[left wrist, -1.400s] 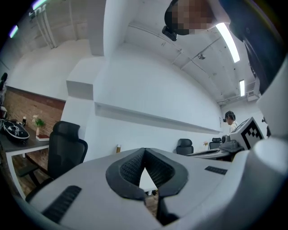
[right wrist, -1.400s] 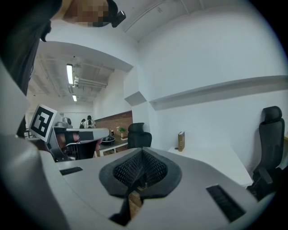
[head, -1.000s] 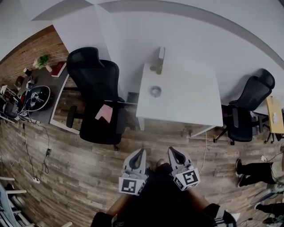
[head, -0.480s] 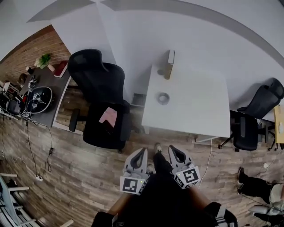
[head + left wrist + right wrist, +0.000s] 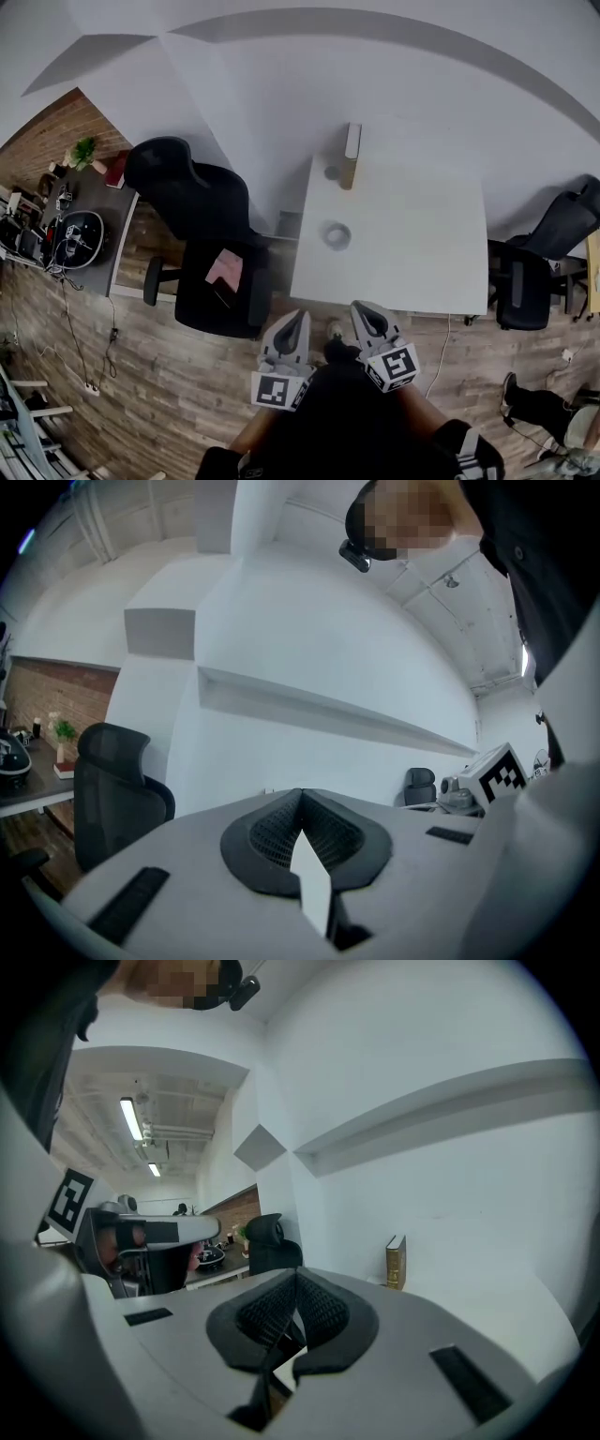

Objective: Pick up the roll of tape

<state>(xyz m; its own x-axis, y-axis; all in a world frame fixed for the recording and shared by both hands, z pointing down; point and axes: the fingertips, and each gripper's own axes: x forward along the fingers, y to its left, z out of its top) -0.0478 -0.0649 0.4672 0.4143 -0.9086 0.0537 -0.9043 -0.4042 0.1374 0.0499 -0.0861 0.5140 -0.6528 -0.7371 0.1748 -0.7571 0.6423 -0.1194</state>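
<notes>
The roll of tape [image 5: 337, 234] is a small grey ring lying flat on the white table [image 5: 412, 253], toward its left side. My left gripper [image 5: 297, 321] and right gripper [image 5: 365, 310] are held side by side close to my body, over the wood floor just short of the table's near edge. Both are shut with nothing between the jaws. In the left gripper view the left gripper [image 5: 300, 795] points at a white wall. The right gripper [image 5: 296, 1277] in its own view has its jaws closed too, and the tape is hidden in both gripper views.
A book [image 5: 352, 155] stands upright at the table's far left edge, seen also as the book [image 5: 396, 1262] in the right gripper view. A black office chair [image 5: 211, 253] stands left of the table, another chair [image 5: 530, 277] at its right. A dark cluttered desk [image 5: 75, 225] is far left.
The table and tape have come nearer to me and now lie just ahead of the grippers. Both grippers stay shut and side by side.
</notes>
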